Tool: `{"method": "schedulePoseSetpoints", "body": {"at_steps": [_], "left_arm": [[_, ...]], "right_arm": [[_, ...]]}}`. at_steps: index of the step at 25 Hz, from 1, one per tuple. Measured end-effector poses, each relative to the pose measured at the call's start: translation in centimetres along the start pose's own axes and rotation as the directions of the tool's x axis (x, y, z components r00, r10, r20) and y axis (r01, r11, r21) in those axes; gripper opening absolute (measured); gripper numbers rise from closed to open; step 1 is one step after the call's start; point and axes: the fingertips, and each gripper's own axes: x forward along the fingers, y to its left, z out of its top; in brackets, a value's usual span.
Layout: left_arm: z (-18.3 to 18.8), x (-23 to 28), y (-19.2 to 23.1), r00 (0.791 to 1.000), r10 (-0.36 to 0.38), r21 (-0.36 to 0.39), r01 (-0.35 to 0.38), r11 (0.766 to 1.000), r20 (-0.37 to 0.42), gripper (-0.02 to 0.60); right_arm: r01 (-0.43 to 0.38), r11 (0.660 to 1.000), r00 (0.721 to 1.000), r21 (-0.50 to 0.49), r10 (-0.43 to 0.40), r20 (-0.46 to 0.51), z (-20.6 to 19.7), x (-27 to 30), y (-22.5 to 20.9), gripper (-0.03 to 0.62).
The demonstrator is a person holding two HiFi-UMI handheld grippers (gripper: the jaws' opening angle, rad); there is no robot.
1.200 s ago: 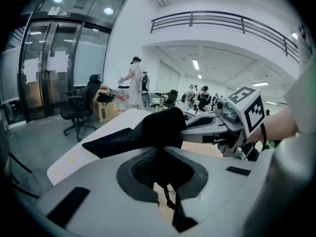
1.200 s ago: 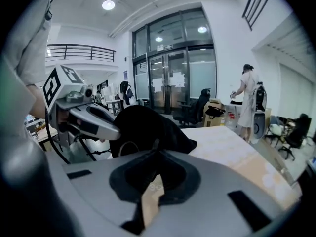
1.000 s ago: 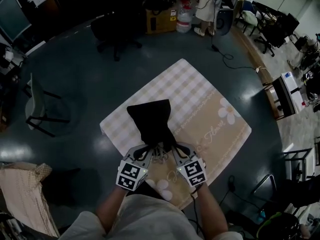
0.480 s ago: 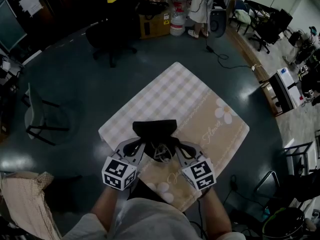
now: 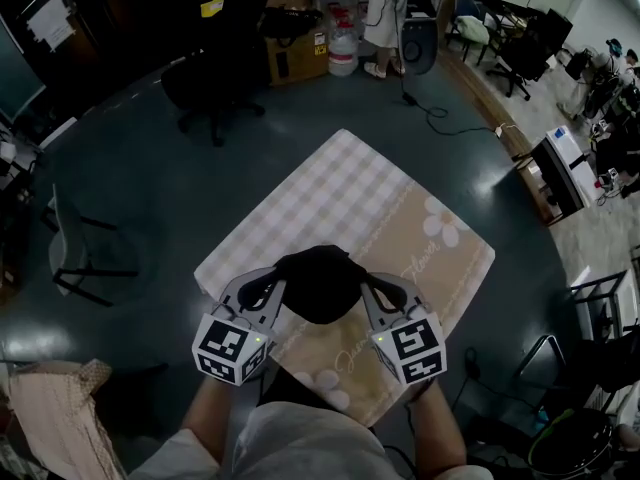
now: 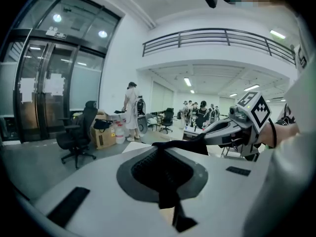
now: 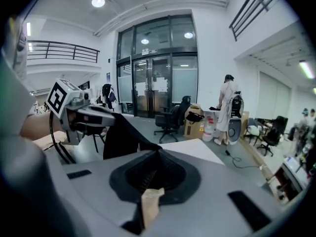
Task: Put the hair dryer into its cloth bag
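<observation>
Left gripper [image 6: 163, 157]: jaws pinched tight together on a fold of the black cloth bag [image 6: 170, 147], w/ fabric running out from btwn the pads toward frame right. Right gripper [image 7: 157, 158]: same story, jaws closed hard on the bag's other edge, black cloth trailing off to the upper left of its view.

In the head view both sit low centre. The left gripper [image 5: 282, 286] and right gripper [image 5: 368, 285] are on either side of the bag [image 5: 318, 283]. The bag hangs btwn them as a rounded dark bundle, held up over the mat. Hair dryer: not in sight, can't tell if it's inside.

The person's forearms [image 5: 215, 416] come up from the bottom edge.

Under the bag, a beige-and-white checked mat w/ daisy print [image 5: 400, 208] lies diamond-wise mid frame on the dark glossy floor [image 5: 140, 188].

Top of frame: black office chair [image 5: 215, 68], brown cardboard box [image 5: 295, 56], white water jug [image 5: 343, 50], and a person in pale clothes [image 5: 380, 8] standing just beside them.
</observation>
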Motion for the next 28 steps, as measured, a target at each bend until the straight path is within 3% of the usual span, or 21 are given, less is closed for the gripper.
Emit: {"method": "schedulePoseSetpoints", "body": {"at_steps": [5, 12, 21, 28], "left_arm": [[-0.3, -0.5, 1.0, 1.0, -0.011, 0.018, 0.011, 1.0, -0.001, 0.014], [3.6, 5.5, 2.4, 0.999, -0.046, 0.058, 0.047, 0.997, -0.01, 0.014], [8.2, 12.2, 4.9, 0.996, -0.086, 0.138, 0.085, 0.987, 0.005, 0.014], [8.1, 14.7, 5.3, 0.998, -0.071, 0.172, 0.069, 0.983, 0.002, 0.014]], "right_arm": [[0.005, 1.0, 1.0, -0.01, -0.005, 0.023, 0.2, 0.5, 1.3, 0.02], [0.029, 0.999, 0.999, -0.027, -0.028, 0.044, 3.4, 2.4, -4.6, 0.019], [0.132, 0.99, 0.987, -0.042, -0.127, 0.094, 7.0, 5.1, -10.7, 0.02], [0.191, 0.98, 0.978, -0.062, -0.185, 0.098, 5.9, 6.1, -12.9, 0.02]]}}
